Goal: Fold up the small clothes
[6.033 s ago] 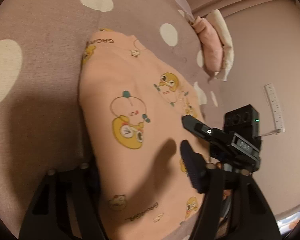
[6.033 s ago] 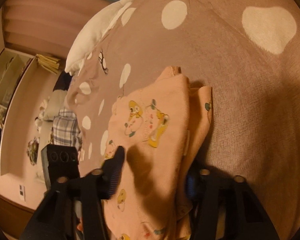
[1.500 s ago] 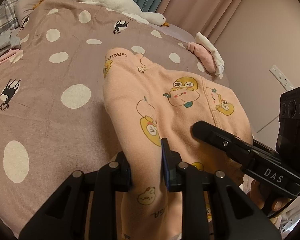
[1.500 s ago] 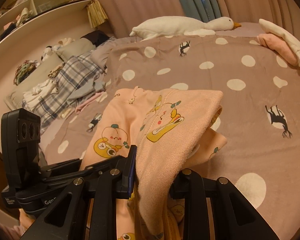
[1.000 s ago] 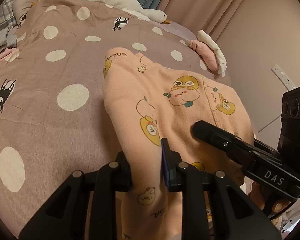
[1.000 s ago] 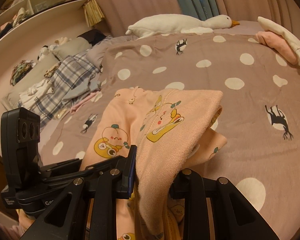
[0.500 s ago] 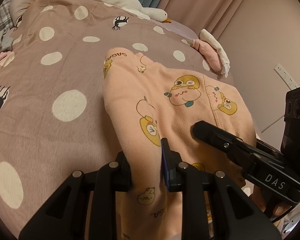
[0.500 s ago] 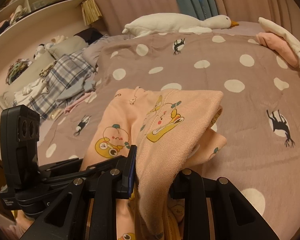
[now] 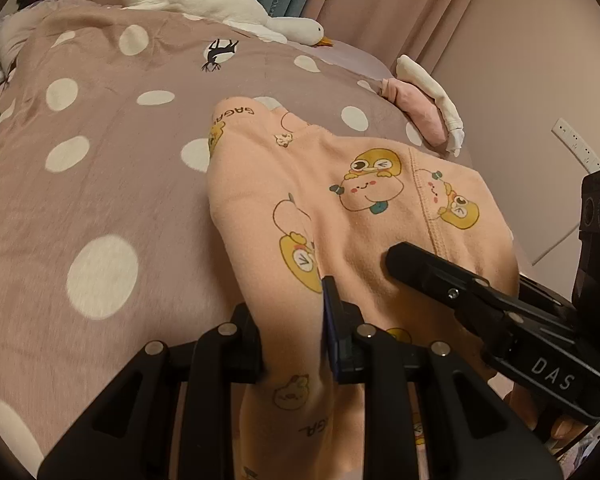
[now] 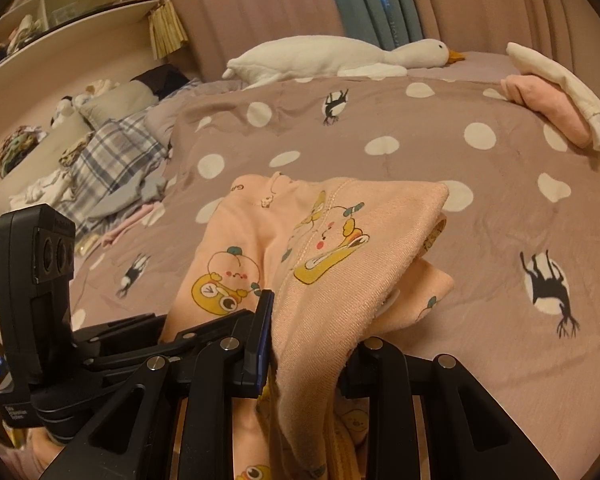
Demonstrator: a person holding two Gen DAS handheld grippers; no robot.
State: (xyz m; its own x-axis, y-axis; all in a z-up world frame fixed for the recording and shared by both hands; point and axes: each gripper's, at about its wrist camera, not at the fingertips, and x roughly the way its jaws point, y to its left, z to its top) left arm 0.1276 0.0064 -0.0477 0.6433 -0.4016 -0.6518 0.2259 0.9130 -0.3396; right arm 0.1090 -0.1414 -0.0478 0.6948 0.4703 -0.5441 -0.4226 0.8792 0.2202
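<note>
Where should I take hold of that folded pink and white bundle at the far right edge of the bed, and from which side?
A judgement: grip the folded pink and white bundle across its rounded near end, coming in low along the polka-dot bedspread. The white layer lies on top of the pink, so pinching both top to bottom there should keep them together. Both grippers are shut on the peach cartoon-print garment, so one must release first.

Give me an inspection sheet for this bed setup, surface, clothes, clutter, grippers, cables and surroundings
Surface: mauve polka-dot bedspread.
Job's things: peach cartoon-print garment, folded, lifted at its near edge; folded pink and white clothes at the bed's far corner.
Clutter: plush goose; plaid pile at the left.
Grippers: left gripper and right gripper both clamp the garment.
Cables: thin white cord by the wall.
Surroundings: pink curtains, shelf, wall socket strip.
</note>
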